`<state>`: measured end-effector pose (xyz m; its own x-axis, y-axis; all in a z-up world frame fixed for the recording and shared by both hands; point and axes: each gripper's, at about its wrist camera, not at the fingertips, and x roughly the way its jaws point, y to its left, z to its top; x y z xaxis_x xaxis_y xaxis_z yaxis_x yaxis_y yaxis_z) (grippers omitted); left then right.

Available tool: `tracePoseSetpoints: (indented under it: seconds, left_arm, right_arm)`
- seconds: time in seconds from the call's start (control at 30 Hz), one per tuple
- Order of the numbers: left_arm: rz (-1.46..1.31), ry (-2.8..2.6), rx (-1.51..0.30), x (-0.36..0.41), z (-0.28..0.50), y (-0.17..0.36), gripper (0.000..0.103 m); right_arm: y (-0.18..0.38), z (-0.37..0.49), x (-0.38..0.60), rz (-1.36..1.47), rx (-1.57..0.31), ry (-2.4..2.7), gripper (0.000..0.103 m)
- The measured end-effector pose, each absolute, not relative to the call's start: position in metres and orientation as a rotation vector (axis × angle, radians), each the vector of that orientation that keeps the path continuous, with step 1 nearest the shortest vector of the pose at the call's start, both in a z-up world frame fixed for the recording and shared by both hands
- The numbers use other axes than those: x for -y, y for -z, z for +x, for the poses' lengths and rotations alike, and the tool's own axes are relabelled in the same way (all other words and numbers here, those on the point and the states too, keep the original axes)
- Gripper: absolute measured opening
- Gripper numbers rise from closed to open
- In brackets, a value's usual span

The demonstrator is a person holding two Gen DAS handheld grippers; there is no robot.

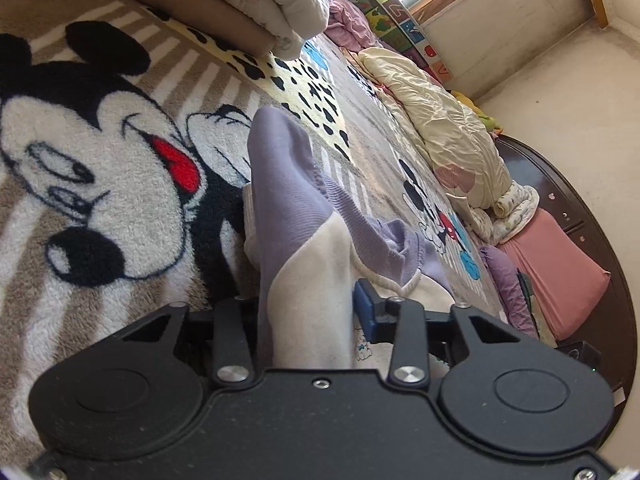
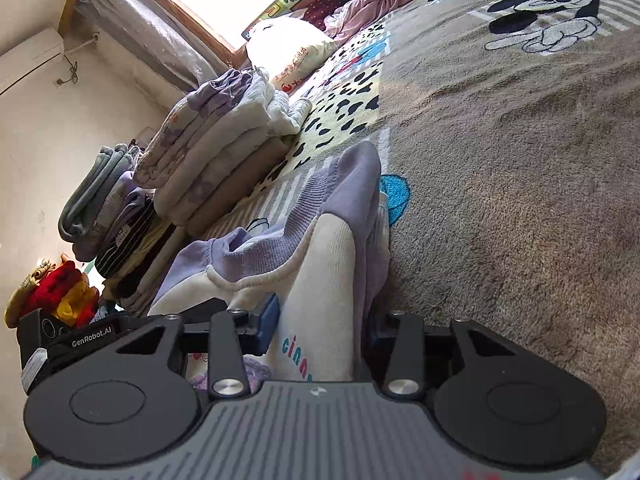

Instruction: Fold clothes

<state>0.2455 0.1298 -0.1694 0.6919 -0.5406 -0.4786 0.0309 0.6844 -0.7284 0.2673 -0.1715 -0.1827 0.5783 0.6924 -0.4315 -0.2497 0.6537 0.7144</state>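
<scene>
A white sweatshirt with lavender sleeves and collar lies bunched on the cartoon-mouse blanket. In the left wrist view my left gripper is shut on a thick fold of its white and lavender cloth. The blue pad shows on the right, while the other finger is hidden by fabric. In the right wrist view my right gripper is shut on another fold of the same sweatshirt, near its ribbed collar and printed front. Its blue pad presses the cloth from the left.
A stack of folded clothes stands on the blanket just beyond the sweatshirt, with a second pile behind it. A cream quilt, a pink pillow and a dark headboard line the far side. Open grey blanket spreads to the right.
</scene>
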Motion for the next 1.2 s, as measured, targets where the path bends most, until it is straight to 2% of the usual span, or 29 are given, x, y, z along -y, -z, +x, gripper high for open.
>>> tracePoseSetpoints:
  seconds: [0.1,0.3,0.63,0.73,0.77,0.8,0.83,0.87,0.9,0.93,1.03,1.13,1.17,1.2]
  left_arm:
    - [-0.784,0.386,-0.742,-0.137,0.242,0.167,0.021]
    - [-0.882,0.354,-0.684,-0.176,0.226,0.159,0.02]
    - [-1.037,0.215,-0.412,-0.289,0.183,0.111,0.02]
    - [-1.115,0.155,-0.32,-0.324,0.174,0.102,0.021]
    - [-1.147,0.119,-0.299,-0.336,0.173,0.103,0.022]
    - [-1.166,0.055,-0.295,-0.345,0.173,0.108,0.041]
    - [-1.121,-0.115,-0.331,-0.354,0.176,0.116,0.08]
    - [-0.985,-0.319,-0.41,-0.353,0.179,0.116,0.082]
    - [-0.758,-0.487,-0.51,-0.345,0.184,0.111,0.079]
    - [-0.662,-0.497,-0.509,-0.34,0.182,0.107,0.078]
    - [-0.798,-0.355,-0.369,-0.343,0.166,0.1,0.076]
    - [-0.64,-0.284,-0.289,-0.323,0.171,0.092,0.069]
    - [-0.613,-0.239,-0.317,-0.32,0.177,0.095,0.066]
    - [-0.604,-0.199,-0.339,-0.317,0.184,0.099,0.059]
  right_arm:
    - [0.182,0.267,0.165,0.713,-0.768,-0.644,0.03]
    - [0.172,0.272,0.138,0.807,-0.75,-0.724,0.027]
    - [0.13,0.324,0.013,0.849,-0.777,-0.998,0.027]
    - [0.115,0.354,-0.031,0.785,-0.806,-0.999,0.027]
    - [0.111,0.364,-0.045,0.757,-0.818,-0.987,0.03]
    - [0.107,0.374,-0.059,0.729,-0.83,-0.975,0.037]
    - [0.105,0.38,-0.069,0.689,-0.83,-0.95,0.053]
    - [0.106,0.38,-0.074,0.633,-0.812,-0.907,0.057]
    - [0.107,0.379,-0.078,0.577,-0.793,-0.864,0.056]
    - [0.109,0.378,-0.082,0.521,-0.774,-0.821,0.056]
    - [0.111,0.374,-0.094,0.365,-0.7,-0.71,0.055]
    - [0.106,0.351,-0.095,0.29,-0.56,-0.766,0.055]
    - [0.106,0.346,-0.098,0.262,-0.54,-0.812,0.055]
    - [0.108,0.343,-0.102,0.225,-0.531,-0.859,0.055]
